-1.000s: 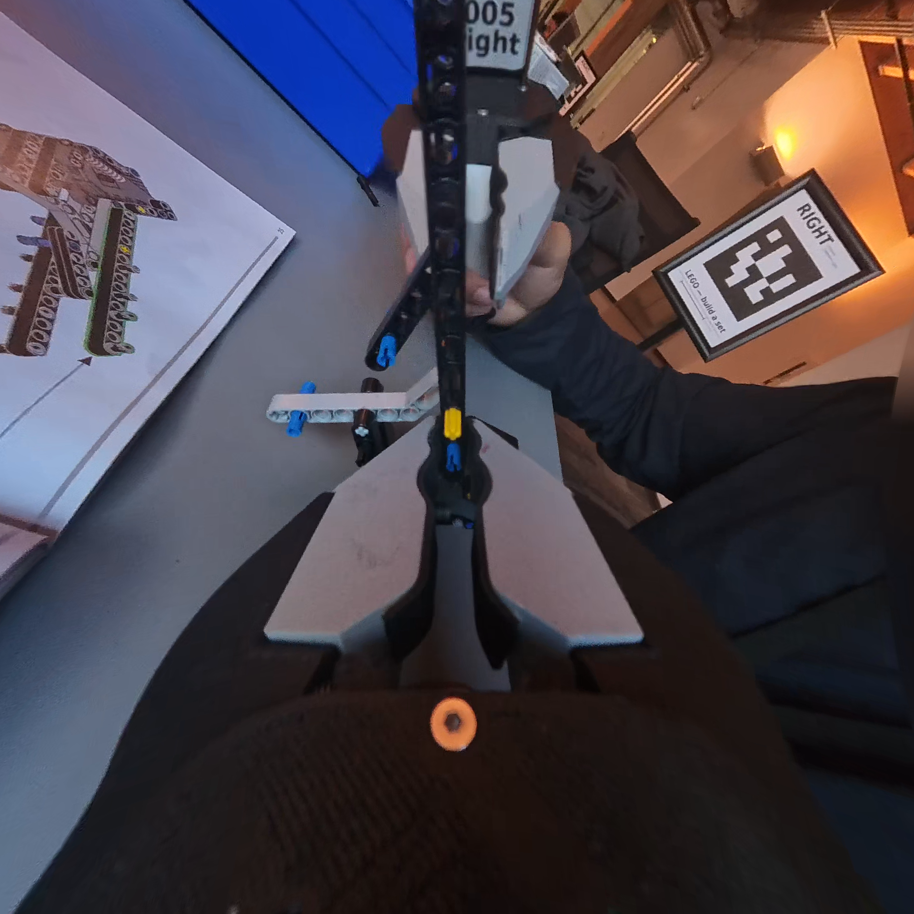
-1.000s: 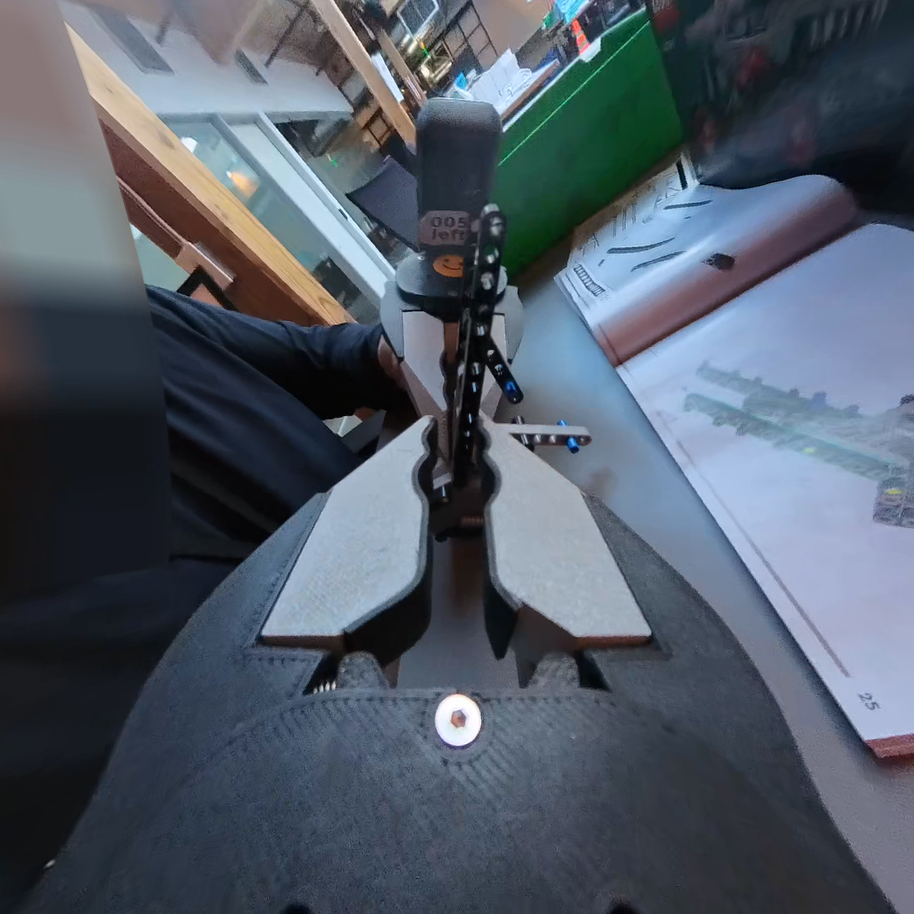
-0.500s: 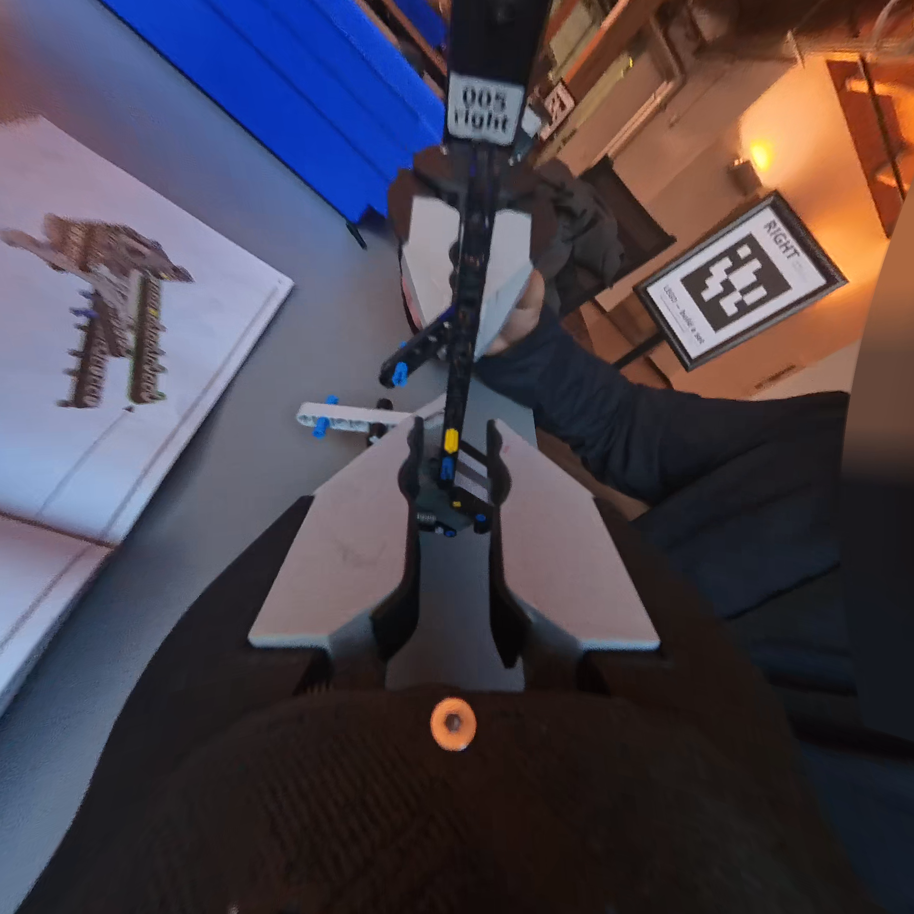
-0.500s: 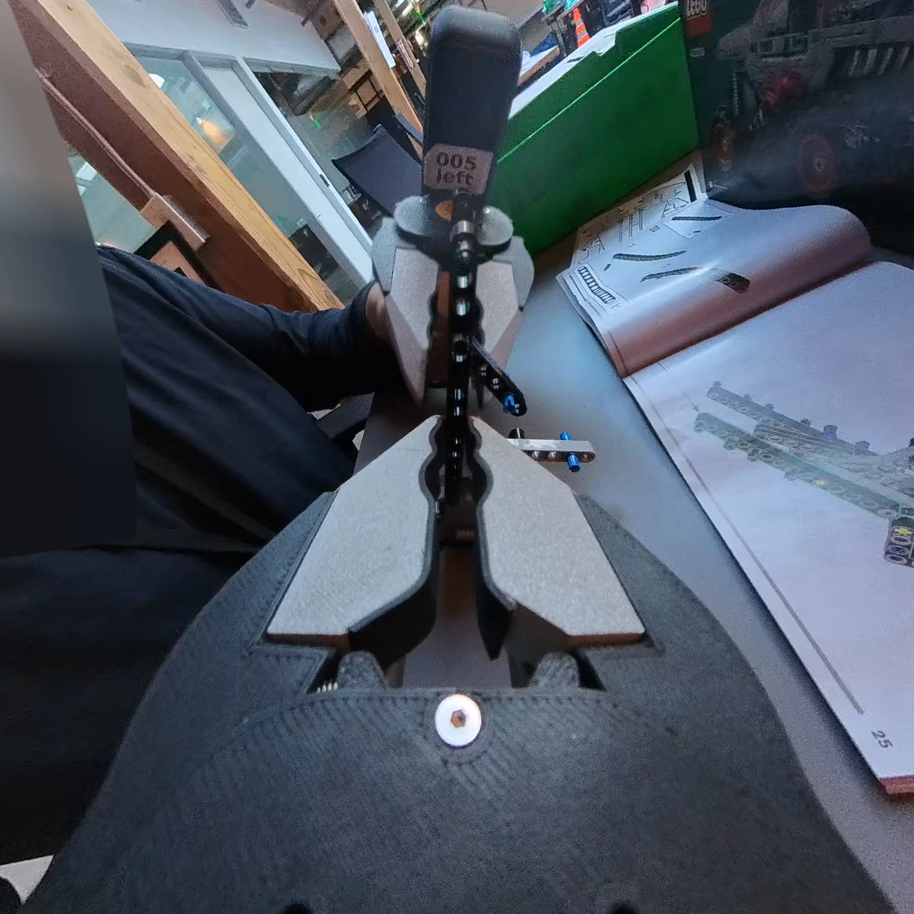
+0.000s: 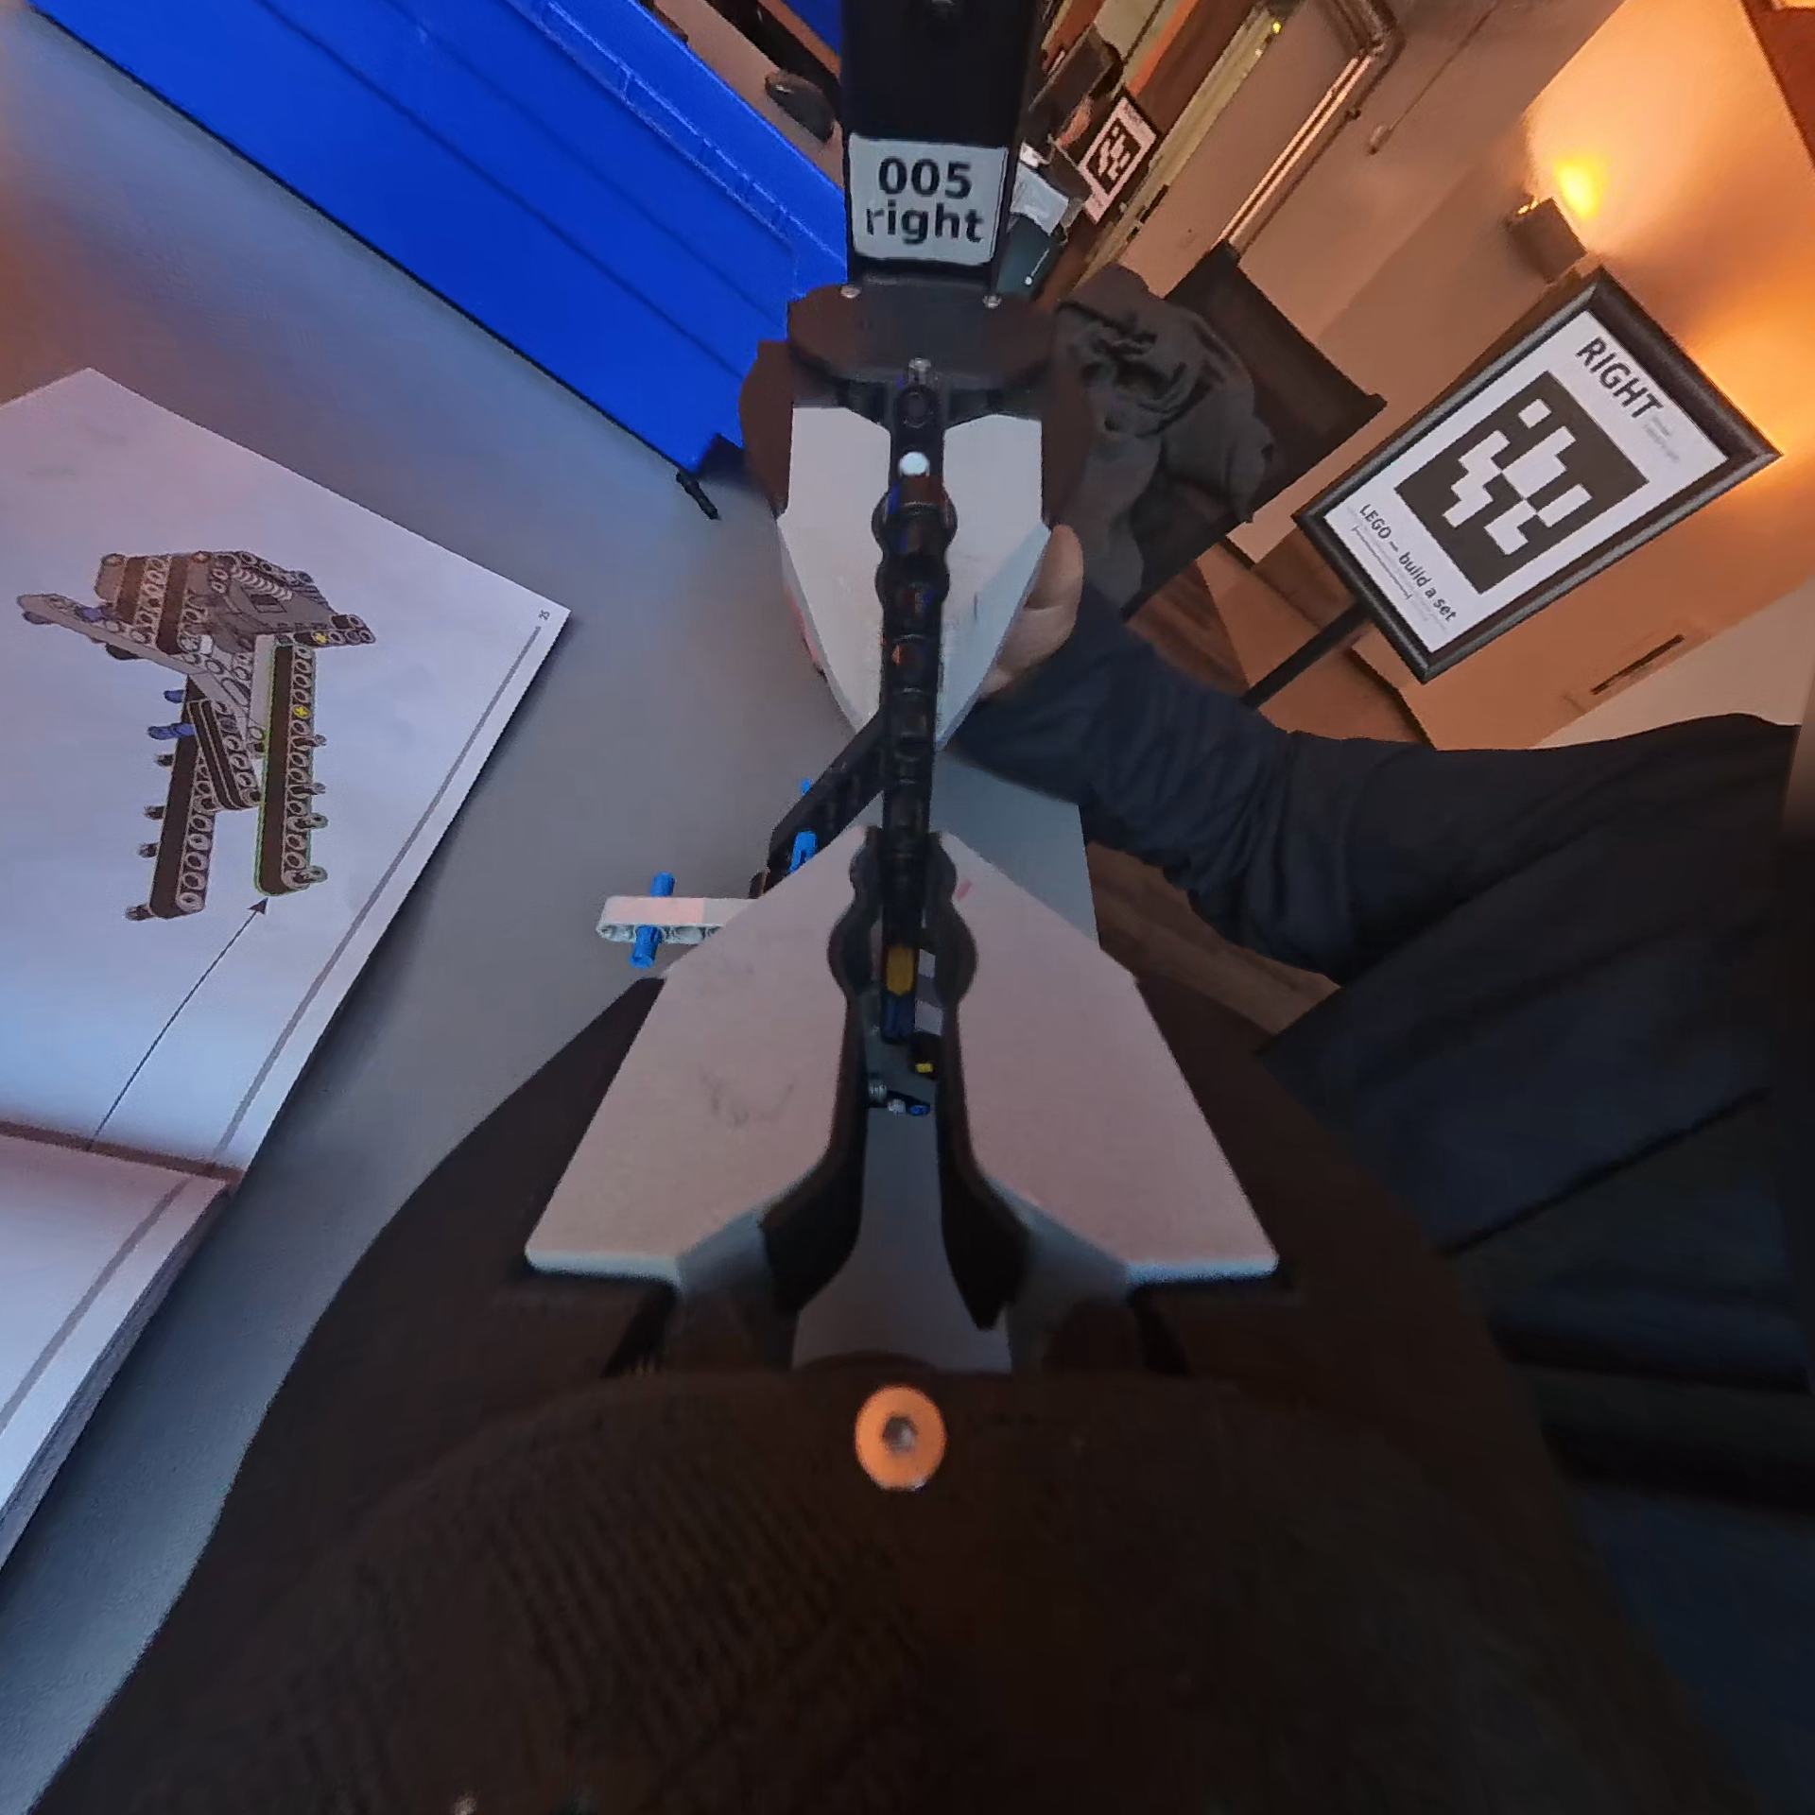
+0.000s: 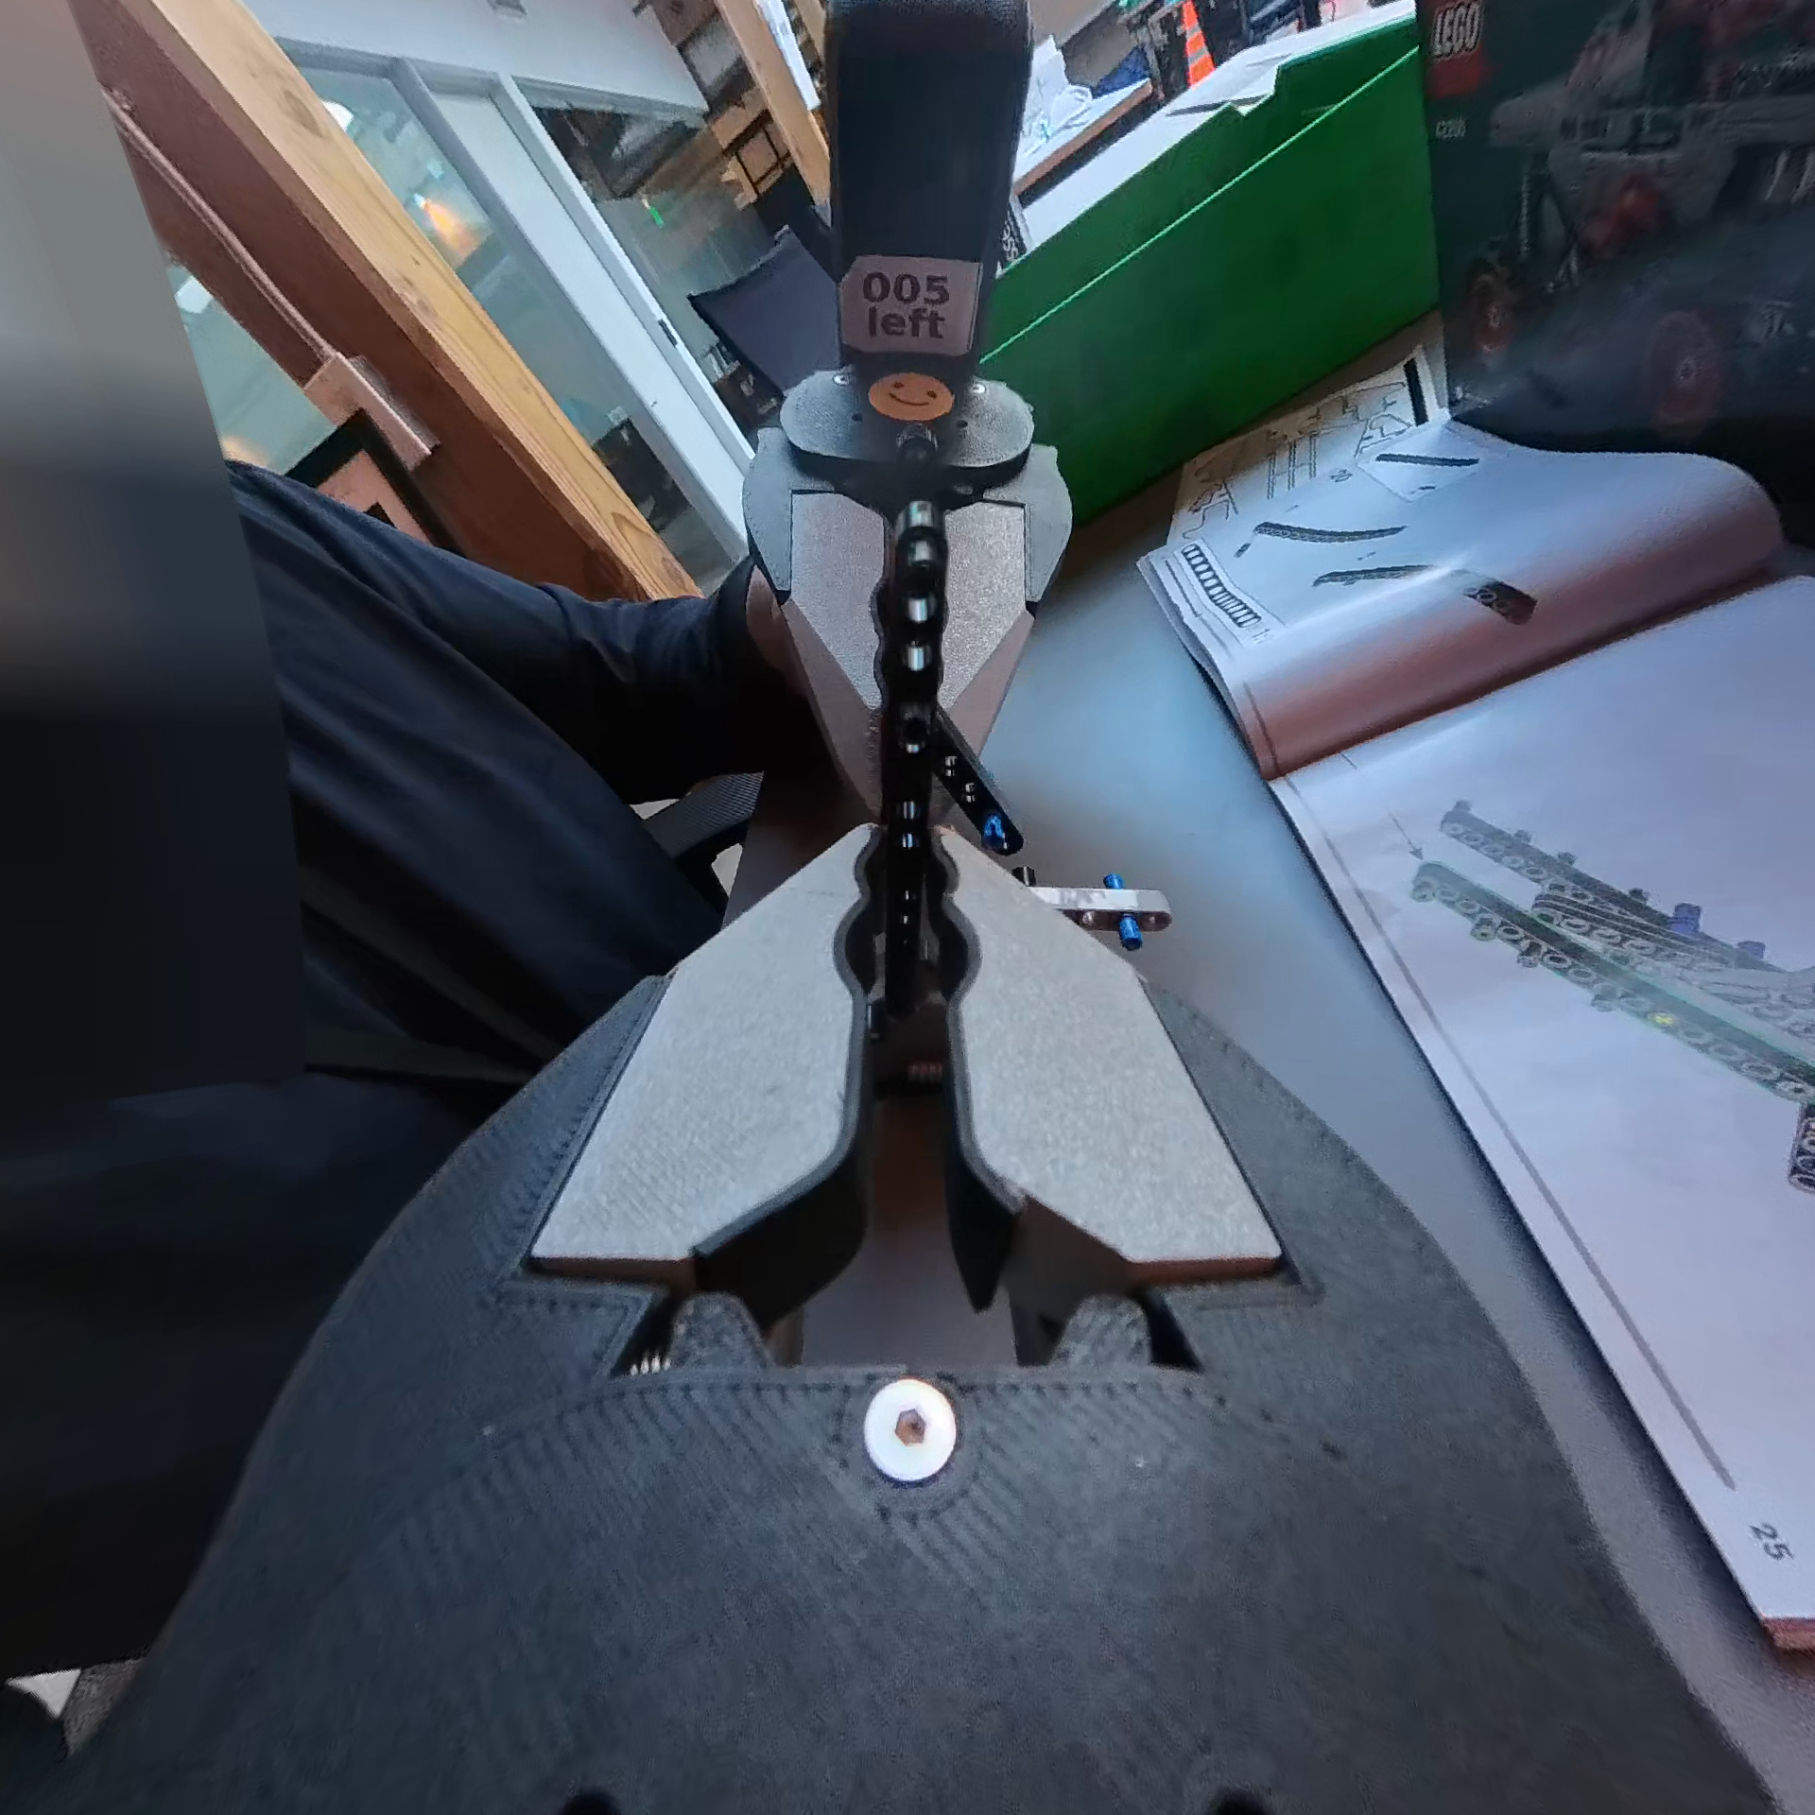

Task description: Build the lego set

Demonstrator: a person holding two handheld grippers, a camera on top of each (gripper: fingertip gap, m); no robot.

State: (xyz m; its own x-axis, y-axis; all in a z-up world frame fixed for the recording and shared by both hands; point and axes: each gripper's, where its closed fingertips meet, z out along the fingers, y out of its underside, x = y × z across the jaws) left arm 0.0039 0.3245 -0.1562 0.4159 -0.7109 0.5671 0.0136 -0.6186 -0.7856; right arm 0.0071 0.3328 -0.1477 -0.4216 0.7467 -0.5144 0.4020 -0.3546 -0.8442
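Note:
A long black lego beam point(image 5: 908, 638) spans between my two grippers, which face each other above the grey table point(image 5: 295, 393). My left gripper point(image 5: 904, 854) is shut on its near end, where yellow and blue pins point(image 5: 899, 982) sit between the fingers. My right gripper point(image 5: 913, 727) is shut on the far end. A second black beam with a blue pin point(image 5: 825, 805) hangs off it at a slant. In the right wrist view my right gripper point(image 6: 908, 845) clamps the beam point(image 6: 913, 687), with the left gripper point(image 6: 908, 776) opposite.
A white beam with blue pins point(image 5: 668, 913) lies on the table and also shows in the right wrist view point(image 6: 1110, 899). An open instruction booklet point(image 5: 196, 786) lies beside it. A blue bin point(image 5: 491, 177), a green bin point(image 6: 1228, 295) and the set's box point(image 6: 1621, 196) stand behind. A person's dark sleeve point(image 5: 1277, 835) is close. The tips of both grippers are at nearly the same place.
Both grippers have turned into line with each other. The black beam, which ran off to one side of the right gripper's fingers, now sits centred between them. Both keep their hold.

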